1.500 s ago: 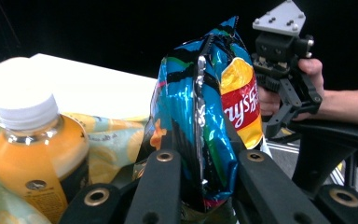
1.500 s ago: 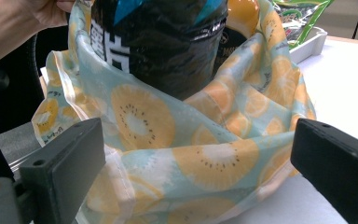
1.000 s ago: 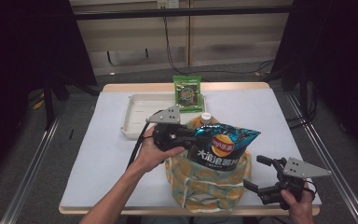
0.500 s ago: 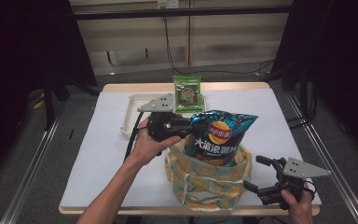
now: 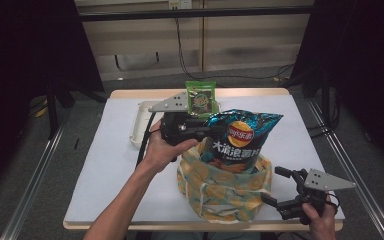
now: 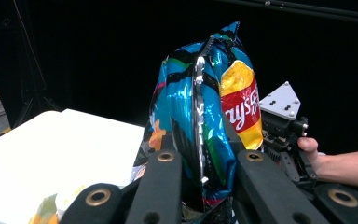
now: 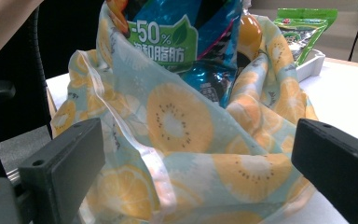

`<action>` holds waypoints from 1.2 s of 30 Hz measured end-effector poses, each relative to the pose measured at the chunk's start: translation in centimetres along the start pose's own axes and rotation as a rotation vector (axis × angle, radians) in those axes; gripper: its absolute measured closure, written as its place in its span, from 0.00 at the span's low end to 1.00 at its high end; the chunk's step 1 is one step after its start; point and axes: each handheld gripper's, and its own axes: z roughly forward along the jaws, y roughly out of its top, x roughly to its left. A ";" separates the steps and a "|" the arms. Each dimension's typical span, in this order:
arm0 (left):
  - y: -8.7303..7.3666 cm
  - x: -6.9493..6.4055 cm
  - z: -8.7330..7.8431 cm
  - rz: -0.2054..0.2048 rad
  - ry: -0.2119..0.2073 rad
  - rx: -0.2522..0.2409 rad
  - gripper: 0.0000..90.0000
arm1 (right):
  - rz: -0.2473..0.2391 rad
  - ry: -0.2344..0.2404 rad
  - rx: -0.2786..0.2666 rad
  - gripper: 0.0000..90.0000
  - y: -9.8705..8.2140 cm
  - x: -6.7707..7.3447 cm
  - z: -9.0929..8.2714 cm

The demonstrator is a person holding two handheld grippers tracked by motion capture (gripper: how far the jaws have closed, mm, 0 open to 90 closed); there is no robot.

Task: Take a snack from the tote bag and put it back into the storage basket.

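A blue crisp bag (image 5: 240, 142) hangs upright with its lower end inside a fabric tote printed with fruit slices (image 5: 225, 192), near the table's front edge. My left gripper (image 5: 200, 131) is shut on the crisp bag's left edge. In the left gripper view the two black jaws (image 6: 207, 163) pinch the crisp bag's (image 6: 205, 107) silver seam. My right gripper (image 5: 271, 184) stands open at the tote's right side. In the right gripper view its jaws (image 7: 200, 154) stand wide apart in front of the tote (image 7: 182, 135), with the crisp bag (image 7: 177, 32) rising behind.
A green snack packet (image 5: 201, 97) leans at the far end of a white tray (image 5: 142, 120) behind the left gripper. The white table (image 5: 110, 170) has free room at the left and the far right. The room around the table is dark.
My left gripper has risen with the crisp bag, which now stands higher out of the tote. The right gripper has kept still.
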 end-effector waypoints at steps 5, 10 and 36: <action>0.6 -0.5 -0.2 0.010 0.001 -0.014 0.93 | -0.001 0.004 -0.001 0.03 0.0 0.1 0.0; 1.4 -0.7 -0.5 0.021 0.001 -0.020 0.93 | -0.003 0.001 0.003 0.03 0.0 0.1 0.0; 2.7 0.2 -3.6 -0.010 0.039 -0.061 0.93 | 0.004 0.000 0.009 0.03 0.0 0.0 0.0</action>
